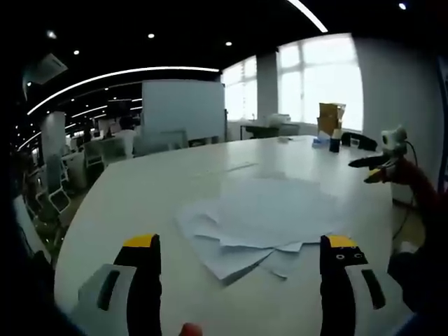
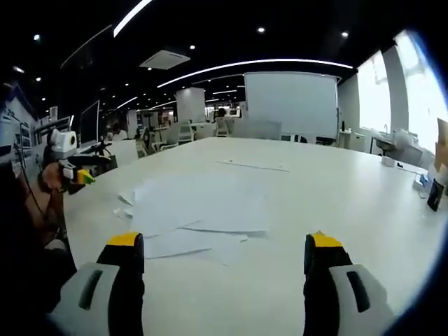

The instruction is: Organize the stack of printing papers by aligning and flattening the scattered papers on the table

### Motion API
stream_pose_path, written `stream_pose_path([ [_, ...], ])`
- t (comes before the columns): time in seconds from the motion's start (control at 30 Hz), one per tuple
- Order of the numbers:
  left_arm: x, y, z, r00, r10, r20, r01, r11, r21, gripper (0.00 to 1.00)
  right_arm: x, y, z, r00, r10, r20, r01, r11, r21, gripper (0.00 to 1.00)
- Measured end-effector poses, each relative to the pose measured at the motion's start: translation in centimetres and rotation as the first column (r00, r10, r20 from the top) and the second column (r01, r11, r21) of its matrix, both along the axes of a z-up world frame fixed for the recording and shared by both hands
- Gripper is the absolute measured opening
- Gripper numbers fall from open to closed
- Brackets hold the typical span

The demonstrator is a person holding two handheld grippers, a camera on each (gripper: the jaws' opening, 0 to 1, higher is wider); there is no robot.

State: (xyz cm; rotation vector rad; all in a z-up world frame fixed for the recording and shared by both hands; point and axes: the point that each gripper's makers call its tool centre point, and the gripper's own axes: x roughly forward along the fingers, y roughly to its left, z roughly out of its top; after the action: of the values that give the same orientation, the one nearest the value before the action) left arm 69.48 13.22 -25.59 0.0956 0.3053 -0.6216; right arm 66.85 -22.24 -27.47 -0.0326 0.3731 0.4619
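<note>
A loose, fanned-out pile of white printing papers [image 1: 262, 220] lies on the white table [image 1: 154, 189], its sheets skewed at different angles. My left gripper [image 1: 241, 255] is open, held above the table just short of the pile's near edge. In the right gripper view the same papers [image 2: 199, 210] lie ahead and slightly left, with my right gripper [image 2: 224, 255] open, nothing between its jaws. The right gripper [image 1: 378, 164] also appears at the far right of the left gripper view, held in a hand. The left gripper [image 2: 77, 168] appears at the left of the right gripper view.
A brown box [image 1: 330, 117] and a dark bottle [image 1: 334, 143] stand at the table's far end near the windows. A single sheet [image 2: 253, 166] lies flat further along the table. Office chairs [image 1: 52, 189] line the table's side. A whiteboard [image 2: 288, 105] stands behind.
</note>
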Motion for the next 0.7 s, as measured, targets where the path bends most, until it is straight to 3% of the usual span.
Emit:
stream_pose_path([
  [0.7,0.5,0.4,0.2,1.000,0.010,0.015,-0.010,1.000,-0.023,0.96,1.8,1.4,0.9,0.999,0.024,0.024,-0.024,1.000,-0.005,0.90],
])
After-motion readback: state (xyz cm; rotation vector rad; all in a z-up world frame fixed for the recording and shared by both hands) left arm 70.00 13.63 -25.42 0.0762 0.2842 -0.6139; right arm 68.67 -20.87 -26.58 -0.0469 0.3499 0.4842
